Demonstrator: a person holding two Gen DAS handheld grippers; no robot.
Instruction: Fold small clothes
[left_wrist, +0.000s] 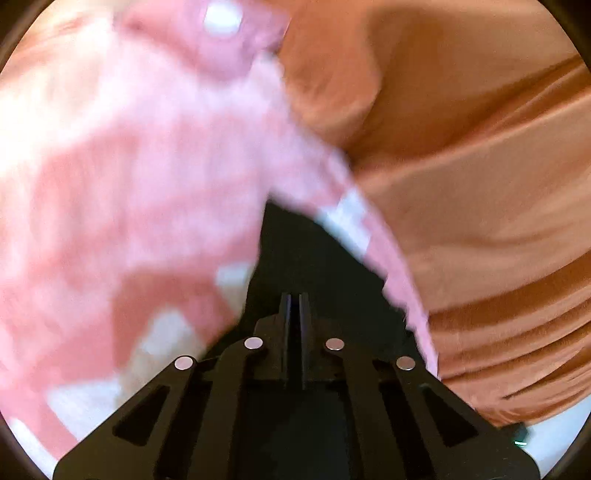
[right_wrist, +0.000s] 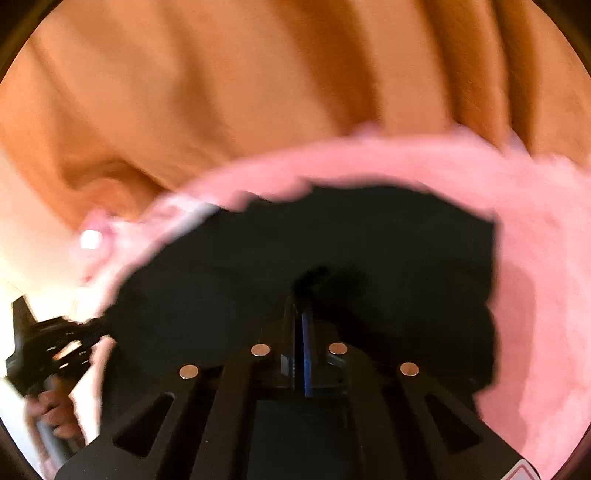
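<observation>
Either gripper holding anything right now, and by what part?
Both are shut on the black cloth: right gripper pinches a bunched fold; left gripper's hold is hidden.

We see a pink garment (left_wrist: 155, 155) with paler, whitish blocks across it, blurred in the left wrist view, and a white round spot (left_wrist: 222, 19) near its upper edge; in the right wrist view the same pink cloth (right_wrist: 517, 206) looks plainer and softer. Beneath it a black fabric (right_wrist: 332, 236) shows no pattern. Behind both we see an orange cloth (right_wrist: 258, 74) in one tone, with darker folds. Our left claw (left_wrist: 294, 306) is black with four silvery round studs, and so is the right claw (right_wrist: 303, 314), which has a blue streak between its fingers.
</observation>
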